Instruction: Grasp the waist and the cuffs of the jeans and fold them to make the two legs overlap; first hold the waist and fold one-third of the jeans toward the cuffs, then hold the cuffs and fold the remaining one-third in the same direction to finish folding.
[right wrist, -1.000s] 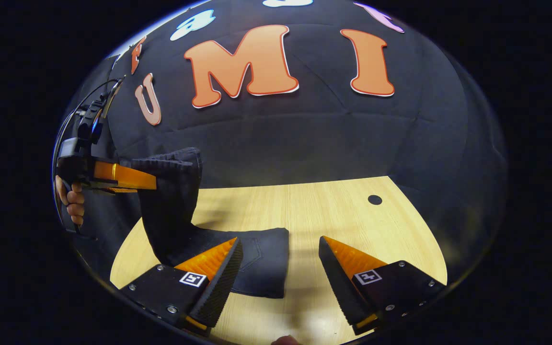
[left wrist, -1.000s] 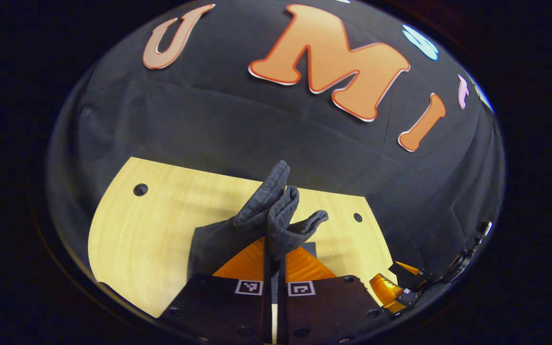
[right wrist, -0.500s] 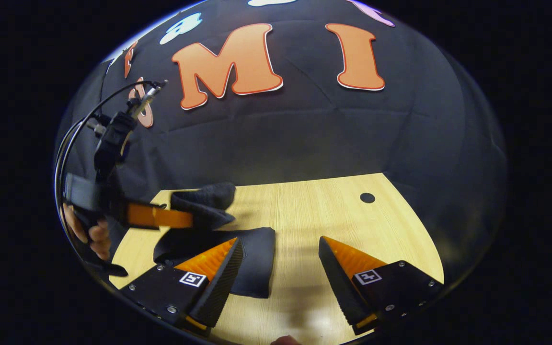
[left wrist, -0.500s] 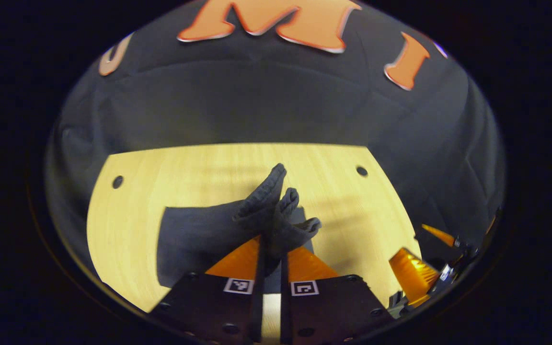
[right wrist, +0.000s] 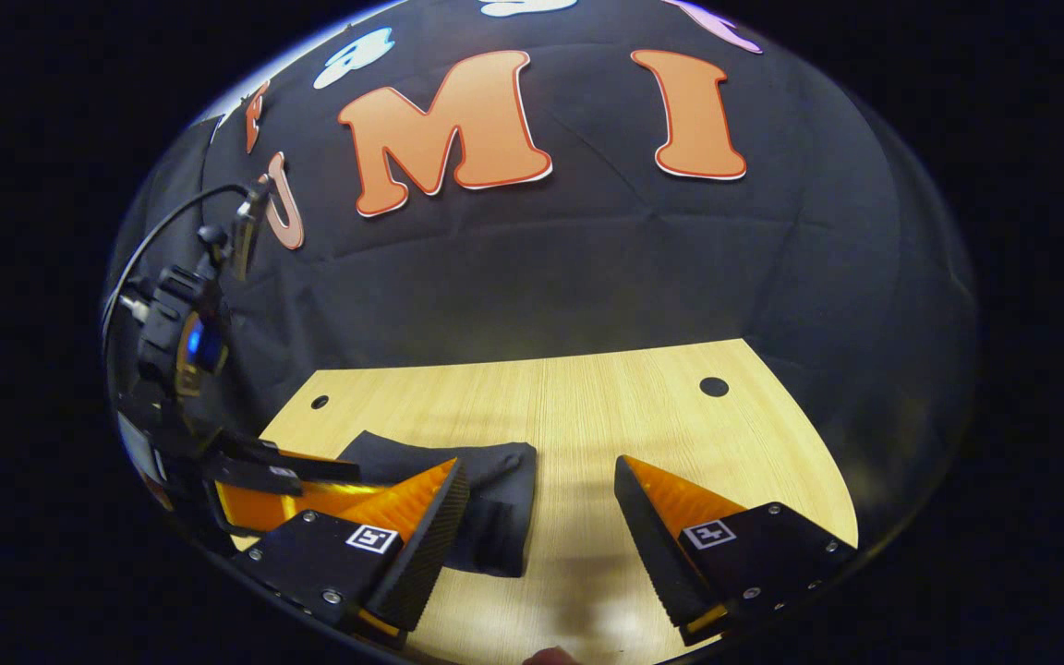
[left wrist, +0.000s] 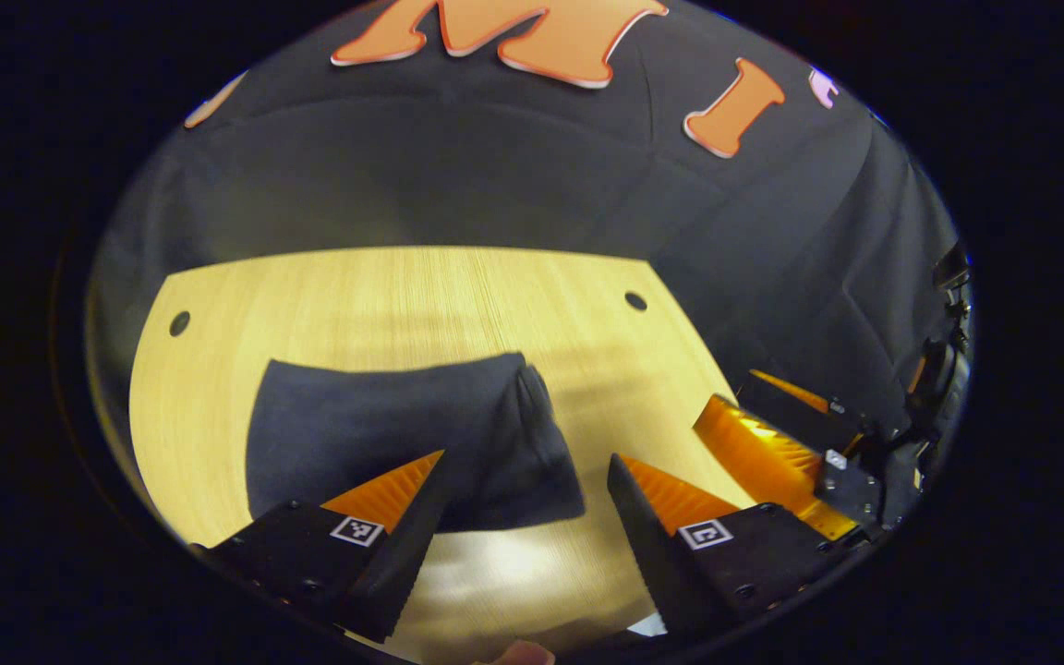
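- In the left gripper view, the jeans (left wrist: 403, 434) lay as a dark folded bundle flat on the wooden table (left wrist: 384, 296), with a thick rolled edge on the bundle's right side, nearest the gap between the fingers.
- The left gripper (left wrist: 523, 522) had its jaws spread wide and released; nothing sat between them, and the near edge of the jeans lay just beyond the tips, closer to the left-hand finger.
- That same view caught the right gripper (left wrist: 777, 434) at the right edge, low over the table and clear of the denim; from this angle its jaws looked parted, though partly overlapped.
- The right gripper view gave a lower angle: the jeans (right wrist: 486, 499) appeared as a shallow dark stack whose right edge showed stacked layers, partly hidden behind that gripper's own left-hand finger.
- The right gripper (right wrist: 541, 540) was also released, fingers wide apart over bare table (right wrist: 643, 416), touching no cloth.
- In the right gripper view, the left gripper (right wrist: 310, 485) showed from the side at the left, beside the far end of the jeans, with its body and a looping cable (right wrist: 158, 245) rising above it.
- Each view showed round holes in the tabletop: two (left wrist: 635, 301) at the far corners in the left gripper view, and two (right wrist: 713, 387) in the right gripper view.
- The black cloth wall (right wrist: 587, 268) stood behind the table.
- A pale blur sat at the bottom edge of both views; I could not tell what it was.
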A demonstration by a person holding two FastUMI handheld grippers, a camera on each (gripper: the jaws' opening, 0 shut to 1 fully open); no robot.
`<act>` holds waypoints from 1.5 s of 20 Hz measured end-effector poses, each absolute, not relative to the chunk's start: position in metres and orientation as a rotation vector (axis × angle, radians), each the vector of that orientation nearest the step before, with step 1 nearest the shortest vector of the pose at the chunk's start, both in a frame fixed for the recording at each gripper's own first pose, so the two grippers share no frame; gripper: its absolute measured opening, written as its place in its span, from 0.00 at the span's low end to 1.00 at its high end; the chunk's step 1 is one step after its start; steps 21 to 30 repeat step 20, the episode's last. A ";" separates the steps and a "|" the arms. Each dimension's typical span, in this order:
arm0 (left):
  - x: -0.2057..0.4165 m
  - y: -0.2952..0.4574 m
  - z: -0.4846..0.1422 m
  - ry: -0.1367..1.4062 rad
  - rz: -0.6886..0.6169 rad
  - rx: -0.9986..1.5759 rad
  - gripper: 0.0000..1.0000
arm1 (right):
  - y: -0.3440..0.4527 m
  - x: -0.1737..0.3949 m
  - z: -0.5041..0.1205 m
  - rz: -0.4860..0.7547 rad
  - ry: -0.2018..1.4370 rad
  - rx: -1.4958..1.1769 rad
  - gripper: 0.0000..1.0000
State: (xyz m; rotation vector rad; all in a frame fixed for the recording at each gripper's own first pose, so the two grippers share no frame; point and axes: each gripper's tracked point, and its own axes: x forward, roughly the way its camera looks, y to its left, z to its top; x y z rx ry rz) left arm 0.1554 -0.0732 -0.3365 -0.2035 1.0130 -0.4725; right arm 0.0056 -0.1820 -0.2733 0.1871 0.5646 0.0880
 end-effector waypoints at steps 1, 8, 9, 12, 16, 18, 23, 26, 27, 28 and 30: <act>0.159 -0.063 -0.326 0.973 -0.452 -0.197 0.96 | -0.181 0.006 -0.270 0.089 0.558 0.183 0.96; 0.181 0.024 -0.268 0.615 -0.266 -0.153 0.98 | -0.174 0.011 -0.210 0.075 0.388 0.114 0.96; 0.182 0.039 -0.260 0.560 -0.239 -0.139 0.98 | -0.173 0.012 -0.197 0.070 0.348 0.099 1.00; 0.182 0.082 -0.249 0.416 -0.155 -0.099 0.98 | -0.166 0.012 -0.159 0.063 0.224 0.078 0.95; 0.178 0.109 -0.213 0.203 -0.107 -0.056 0.98 | -0.156 0.009 -0.122 0.083 0.087 0.057 0.95; 0.168 0.122 -0.195 0.097 -0.089 -0.029 0.95 | -0.152 0.004 -0.115 0.087 0.049 0.044 0.95; 0.157 0.129 -0.184 0.040 -0.078 -0.024 0.98 | -0.149 0.001 -0.112 0.088 0.027 0.019 0.95; 0.157 0.129 -0.184 0.040 -0.078 -0.024 0.98 | -0.149 0.001 -0.112 0.088 0.027 0.019 0.95; 0.157 0.129 -0.184 0.040 -0.078 -0.024 0.98 | -0.149 0.001 -0.112 0.088 0.027 0.019 0.95; 0.157 0.129 -0.184 0.040 -0.078 -0.024 0.98 | -0.149 0.001 -0.112 0.088 0.027 0.019 0.95; 0.157 0.129 -0.184 0.040 -0.078 -0.024 0.98 | -0.149 0.001 -0.112 0.088 0.027 0.019 0.95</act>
